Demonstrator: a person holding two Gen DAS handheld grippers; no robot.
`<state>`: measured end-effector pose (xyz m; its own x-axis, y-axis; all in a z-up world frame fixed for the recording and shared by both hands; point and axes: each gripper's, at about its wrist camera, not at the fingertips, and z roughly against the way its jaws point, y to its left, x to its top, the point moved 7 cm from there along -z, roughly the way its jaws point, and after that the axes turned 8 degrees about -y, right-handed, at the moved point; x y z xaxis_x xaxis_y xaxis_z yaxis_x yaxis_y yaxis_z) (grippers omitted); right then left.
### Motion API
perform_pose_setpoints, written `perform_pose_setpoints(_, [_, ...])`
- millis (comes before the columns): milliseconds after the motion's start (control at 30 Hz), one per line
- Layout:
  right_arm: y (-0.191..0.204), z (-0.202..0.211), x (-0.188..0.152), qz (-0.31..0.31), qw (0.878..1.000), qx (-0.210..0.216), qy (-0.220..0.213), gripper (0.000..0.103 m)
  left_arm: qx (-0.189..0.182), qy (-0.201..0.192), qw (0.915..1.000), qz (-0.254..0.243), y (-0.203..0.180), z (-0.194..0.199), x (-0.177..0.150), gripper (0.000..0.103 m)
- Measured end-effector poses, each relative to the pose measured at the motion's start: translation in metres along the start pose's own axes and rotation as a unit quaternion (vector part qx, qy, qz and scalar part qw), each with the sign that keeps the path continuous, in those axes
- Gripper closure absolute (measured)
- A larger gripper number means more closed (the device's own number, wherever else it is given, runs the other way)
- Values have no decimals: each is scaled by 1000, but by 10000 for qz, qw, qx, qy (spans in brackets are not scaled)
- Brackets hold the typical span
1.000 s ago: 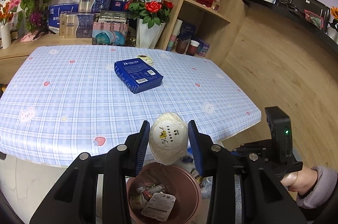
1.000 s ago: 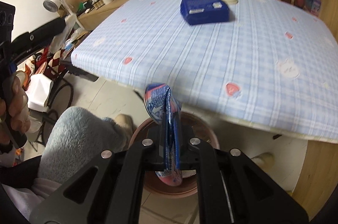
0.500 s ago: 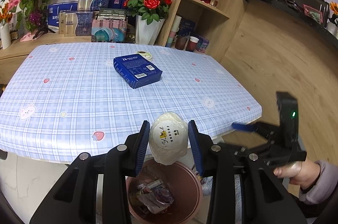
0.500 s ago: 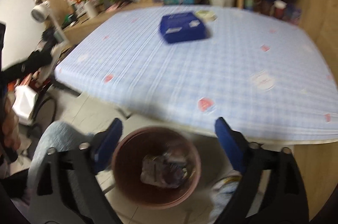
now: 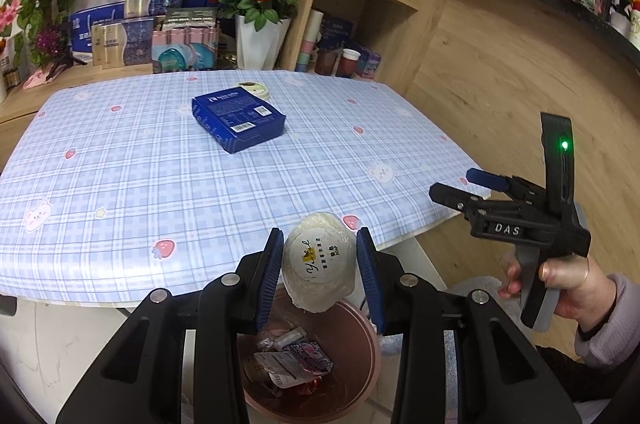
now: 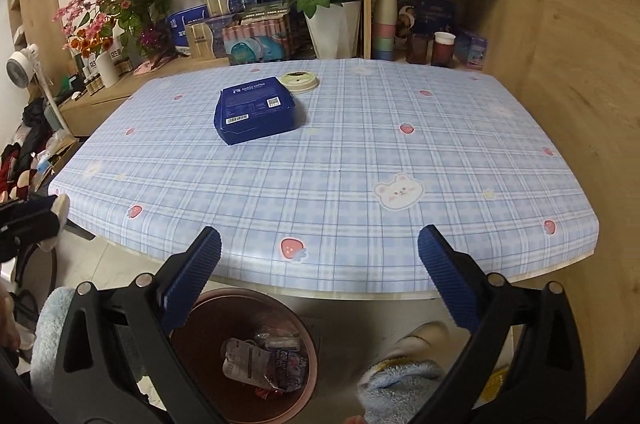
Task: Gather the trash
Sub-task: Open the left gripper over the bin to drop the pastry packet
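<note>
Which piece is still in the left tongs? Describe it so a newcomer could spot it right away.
Start at the blue checked table and come down to its near edge, above the pink bin. The left tongs are shut on a crumpled white wrapper. Unlike the blue box on the table, it is round, pale and printed.

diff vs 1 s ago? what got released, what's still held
The right gripper let go of the blue-and-pink wrapper, which now lies in the pink bin; its jaws swung wide open and it lifted toward the table edge. Unchanged: the left gripper still clamps the white wrapped bun above the bin, and the blue box stays on the table.
</note>
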<state>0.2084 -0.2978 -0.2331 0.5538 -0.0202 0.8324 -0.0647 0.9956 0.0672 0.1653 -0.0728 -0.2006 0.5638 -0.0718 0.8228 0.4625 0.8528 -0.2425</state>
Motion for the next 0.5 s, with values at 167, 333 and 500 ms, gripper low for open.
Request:
perform_pose_setpoints(167, [-2,1,-2,12,10000,-12,-4,6,-261,76,9996,29,-11,-4,-3,48])
perform_pose_setpoints(333, [-1,2,-3,21,10000,0,9,6,-144,-57,9999,71,-7,-2,-1,32])
perform_pose_setpoints(500, [-1,2,-3,-11,10000,30,-18,6,281,-212,9992,214,14,1,3,24])
